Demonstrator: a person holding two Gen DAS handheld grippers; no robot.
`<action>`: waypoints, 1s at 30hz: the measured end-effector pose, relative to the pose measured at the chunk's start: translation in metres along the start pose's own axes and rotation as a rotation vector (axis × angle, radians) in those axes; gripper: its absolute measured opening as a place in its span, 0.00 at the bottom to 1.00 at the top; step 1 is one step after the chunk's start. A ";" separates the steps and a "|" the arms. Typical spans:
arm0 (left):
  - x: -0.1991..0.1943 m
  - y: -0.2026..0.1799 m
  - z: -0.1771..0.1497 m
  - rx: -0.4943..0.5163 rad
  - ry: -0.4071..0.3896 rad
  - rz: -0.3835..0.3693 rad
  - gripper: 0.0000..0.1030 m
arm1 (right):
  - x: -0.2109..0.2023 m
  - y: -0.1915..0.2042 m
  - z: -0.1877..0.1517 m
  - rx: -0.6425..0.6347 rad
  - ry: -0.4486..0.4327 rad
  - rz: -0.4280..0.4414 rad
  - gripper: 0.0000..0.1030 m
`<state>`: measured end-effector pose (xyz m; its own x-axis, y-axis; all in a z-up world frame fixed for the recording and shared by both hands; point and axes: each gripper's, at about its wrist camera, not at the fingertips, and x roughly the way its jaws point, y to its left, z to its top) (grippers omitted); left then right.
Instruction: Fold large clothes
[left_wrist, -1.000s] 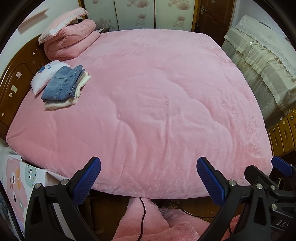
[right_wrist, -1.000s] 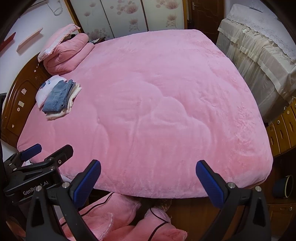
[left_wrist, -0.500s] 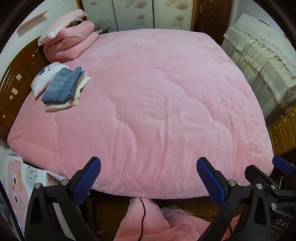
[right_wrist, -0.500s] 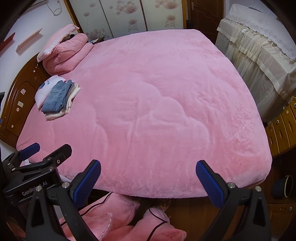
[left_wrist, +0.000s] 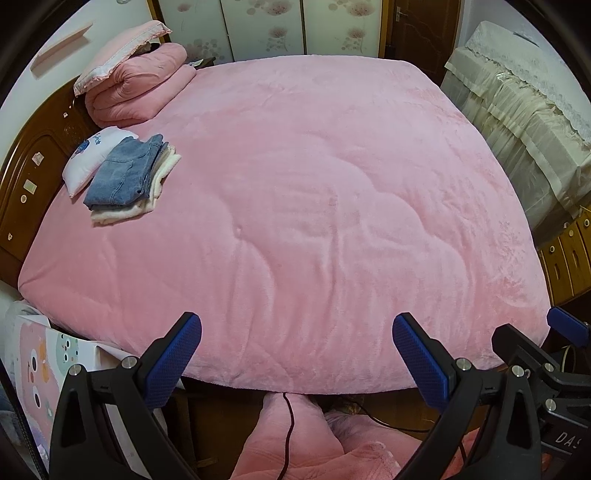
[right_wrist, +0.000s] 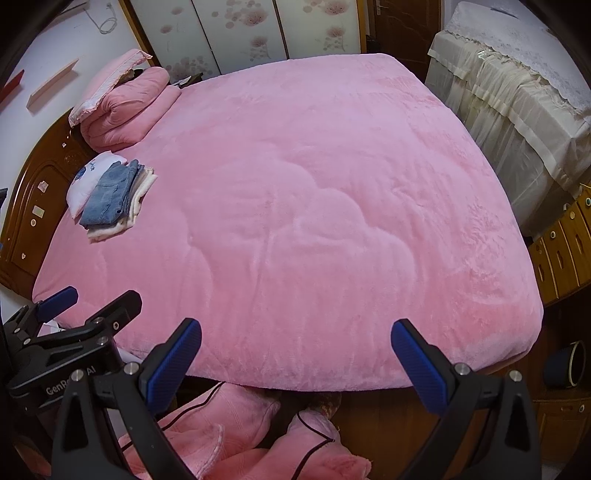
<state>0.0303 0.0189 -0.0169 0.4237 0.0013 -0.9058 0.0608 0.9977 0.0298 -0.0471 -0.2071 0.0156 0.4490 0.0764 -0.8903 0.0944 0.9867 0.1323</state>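
Both your left claw (left_wrist: 293, 354) and right claw (right_wrist: 295, 360) hang released; the folded jeans (left_wrist: 123, 175), upper left, could topple if nudged

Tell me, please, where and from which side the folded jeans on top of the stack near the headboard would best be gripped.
Probably the folded jeans at their near short end, approached from the foot of the bed with one finger slid between denim and the cream garment beneath. That end faces both open grippers; the small white pillow crowds the headboard side.
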 end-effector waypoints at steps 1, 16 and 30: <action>0.000 0.000 0.000 0.000 0.000 0.000 0.99 | 0.000 0.000 0.000 0.000 0.000 -0.001 1.00; -0.002 0.001 -0.001 0.002 -0.005 0.002 0.99 | 0.000 0.000 0.001 -0.001 0.000 -0.002 1.00; -0.001 0.002 -0.001 0.005 -0.004 0.003 0.99 | 0.000 -0.001 -0.001 -0.002 -0.001 -0.005 1.00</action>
<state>0.0289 0.0212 -0.0160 0.4276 0.0042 -0.9040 0.0637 0.9974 0.0348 -0.0478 -0.2078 0.0152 0.4494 0.0715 -0.8905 0.0943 0.9874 0.1269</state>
